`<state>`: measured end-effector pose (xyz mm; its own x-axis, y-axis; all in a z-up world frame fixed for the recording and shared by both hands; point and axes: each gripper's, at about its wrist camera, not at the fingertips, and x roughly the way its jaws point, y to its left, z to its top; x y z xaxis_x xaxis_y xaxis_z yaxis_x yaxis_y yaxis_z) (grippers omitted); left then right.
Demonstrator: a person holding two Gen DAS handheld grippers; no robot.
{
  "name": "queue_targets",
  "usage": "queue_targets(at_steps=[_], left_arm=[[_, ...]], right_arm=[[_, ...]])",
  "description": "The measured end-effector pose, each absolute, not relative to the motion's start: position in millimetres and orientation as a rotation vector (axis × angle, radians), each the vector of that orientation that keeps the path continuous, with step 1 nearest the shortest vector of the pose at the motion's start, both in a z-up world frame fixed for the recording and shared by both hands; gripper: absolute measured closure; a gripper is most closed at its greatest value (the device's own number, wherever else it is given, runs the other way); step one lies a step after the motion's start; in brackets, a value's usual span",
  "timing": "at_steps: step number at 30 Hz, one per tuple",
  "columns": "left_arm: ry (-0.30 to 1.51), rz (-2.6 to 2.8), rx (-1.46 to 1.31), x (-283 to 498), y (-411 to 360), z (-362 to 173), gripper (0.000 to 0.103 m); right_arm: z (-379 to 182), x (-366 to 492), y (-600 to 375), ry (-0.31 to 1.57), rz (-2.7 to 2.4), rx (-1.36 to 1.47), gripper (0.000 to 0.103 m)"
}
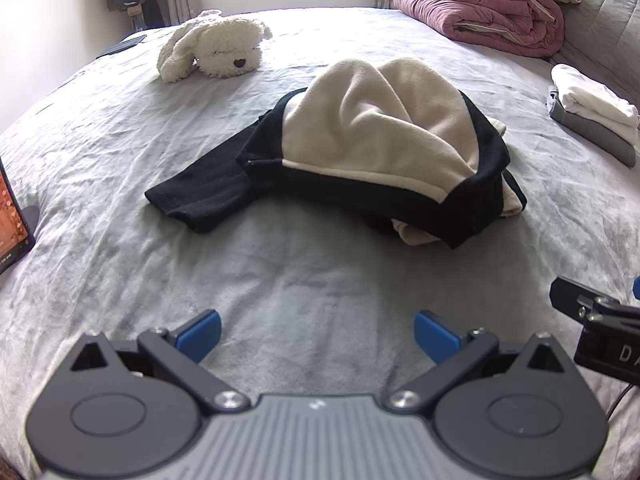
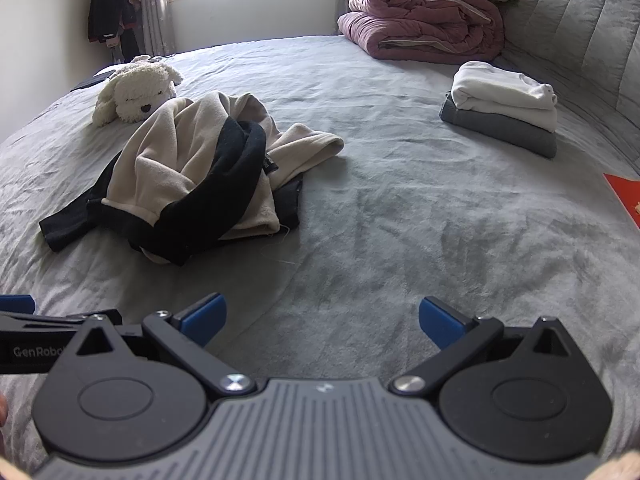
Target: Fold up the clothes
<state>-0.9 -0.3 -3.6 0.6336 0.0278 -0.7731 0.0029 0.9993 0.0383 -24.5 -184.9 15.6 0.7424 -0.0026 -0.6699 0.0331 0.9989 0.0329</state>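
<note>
A crumpled cream-and-black fleece garment (image 1: 376, 136) lies in a heap on the grey bed, one black sleeve (image 1: 200, 192) stretched to the left. The right wrist view shows the same heap (image 2: 180, 176) at left centre. My left gripper (image 1: 318, 334) hovers open above bare sheet, well short of the garment, nothing between its blue fingers. My right gripper (image 2: 322, 322) is likewise open and empty, with the garment ahead and to its left. The right gripper's black body (image 1: 600, 324) pokes in at the left view's right edge.
A white plush dog (image 1: 216, 50) lies beyond the garment. A folded stack, white on grey (image 2: 504, 108), sits at the right near the padded headboard (image 2: 580, 20). A rolled pink duvet (image 2: 424, 28) lies at the back. A lit screen (image 1: 12, 216) stands at the left edge.
</note>
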Motion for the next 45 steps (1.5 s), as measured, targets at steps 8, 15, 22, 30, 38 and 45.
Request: queue_targets(at_steps=[8,15,22,30,38,45], left_arm=[[0.886,0.014,0.038,-0.7,0.0,-3.6,0.0],[0.909,0.015,0.04,0.7,0.8,-1.7,0.0],[0.888,0.01,0.053,10.5,-2.1,18.9,0.0],[0.881,0.003,0.081,28.8,-6.9,33.0,0.0],[0.868,-0.002,0.103,49.7,-9.7,47.7,0.0],[0.852,0.012,0.112,71.1,-5.5,52.6,0.0]], right_arm=[[15.4,-23.6,-185.1,0.737,-0.02,0.044,0.0],[18.4,-21.5,-188.1,0.751,-0.027,0.048,0.0],[38.7,-10.9,-192.4,0.741,-0.021,0.049,0.0],[62.5,2.8,-196.4,0.724,-0.011,0.05,0.0],[82.1,22.5,-192.4,0.696,0.012,0.011,0.0],[83.7,46.3,-185.8,0.687,0.061,0.011,0.0]])
